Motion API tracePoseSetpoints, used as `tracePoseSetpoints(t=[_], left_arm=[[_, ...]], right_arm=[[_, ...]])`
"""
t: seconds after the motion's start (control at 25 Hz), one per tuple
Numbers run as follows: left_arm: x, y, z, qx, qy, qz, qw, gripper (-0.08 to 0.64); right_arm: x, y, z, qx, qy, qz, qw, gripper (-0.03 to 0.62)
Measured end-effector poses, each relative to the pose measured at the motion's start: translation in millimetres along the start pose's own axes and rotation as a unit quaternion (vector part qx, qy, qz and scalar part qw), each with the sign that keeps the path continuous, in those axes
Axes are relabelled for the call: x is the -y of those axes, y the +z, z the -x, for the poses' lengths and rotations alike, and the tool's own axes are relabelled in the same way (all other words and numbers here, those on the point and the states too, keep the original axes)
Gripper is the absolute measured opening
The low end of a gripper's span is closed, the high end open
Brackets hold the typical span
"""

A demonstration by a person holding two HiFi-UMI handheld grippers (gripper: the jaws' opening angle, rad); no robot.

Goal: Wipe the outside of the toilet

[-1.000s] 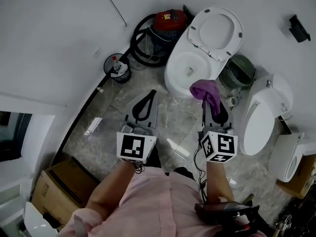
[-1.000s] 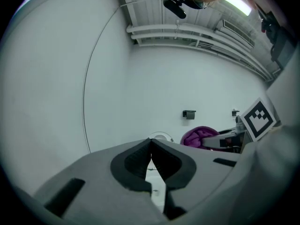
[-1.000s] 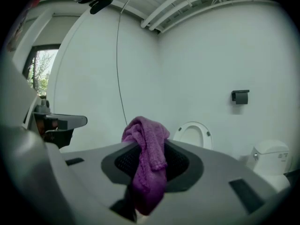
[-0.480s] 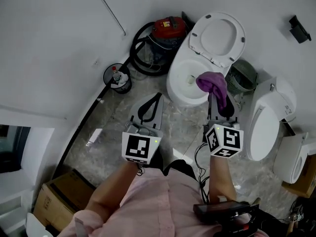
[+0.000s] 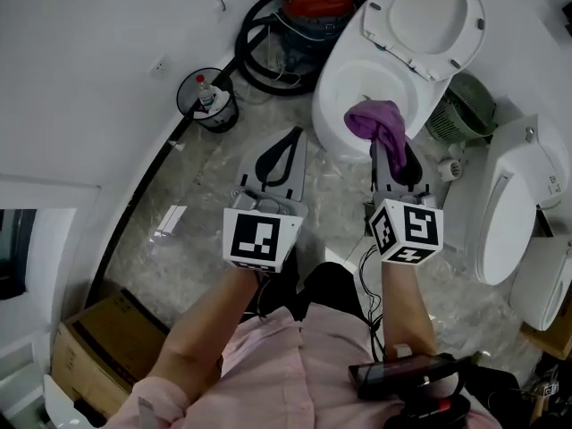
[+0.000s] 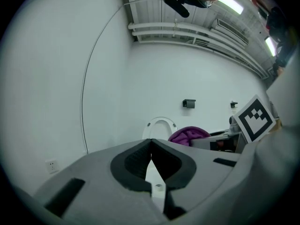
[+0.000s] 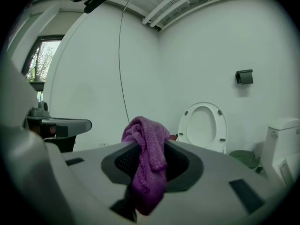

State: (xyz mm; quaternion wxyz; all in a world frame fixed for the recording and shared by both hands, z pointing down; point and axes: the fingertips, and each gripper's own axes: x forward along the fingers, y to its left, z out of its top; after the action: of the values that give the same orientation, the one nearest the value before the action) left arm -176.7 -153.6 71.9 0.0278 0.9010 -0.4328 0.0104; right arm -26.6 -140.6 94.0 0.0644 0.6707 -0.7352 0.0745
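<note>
A white toilet (image 5: 344, 105) stands ahead with its seat and lid (image 5: 424, 16) raised; the lid (image 7: 202, 125) also shows in the right gripper view. My right gripper (image 5: 390, 147) is shut on a purple cloth (image 5: 380, 123), which hangs over the bowl's near rim. In the right gripper view the cloth (image 7: 149, 161) drapes down between the jaws. My left gripper (image 5: 295, 136) is shut with nothing in it, held over the floor just left of the bowl. The left gripper view shows the cloth (image 6: 187, 135) to its right.
A red vacuum cleaner (image 5: 315, 3) with a black hose sits behind the toilet on the left. A small black bin (image 5: 208, 98) stands by the wall. A green fan (image 5: 465, 110) and a second toilet (image 5: 514, 204) are at the right. A cardboard box (image 5: 98, 347) lies near left.
Both grippers have moved forward toward the toilet. The purple cloth now hangs over the bowl's near rim. The toilet sits closer and higher in the head view.
</note>
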Motion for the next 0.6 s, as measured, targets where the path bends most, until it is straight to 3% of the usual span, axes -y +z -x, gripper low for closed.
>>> tracePoseSetpoints(t=[0.4,0.6], left_arm=[[-19,-167,-8,0.013,0.010,-0.008,0.9998,0.008],[-36,-213,-8,0.023,0.019,-0.020,0.9994,0.008]], right_arm=[[-28,-174,-54,0.015,0.030,-0.013,0.999,0.123],[-50,-246,-77,0.008,0.052,-0.029,0.998,0.123]])
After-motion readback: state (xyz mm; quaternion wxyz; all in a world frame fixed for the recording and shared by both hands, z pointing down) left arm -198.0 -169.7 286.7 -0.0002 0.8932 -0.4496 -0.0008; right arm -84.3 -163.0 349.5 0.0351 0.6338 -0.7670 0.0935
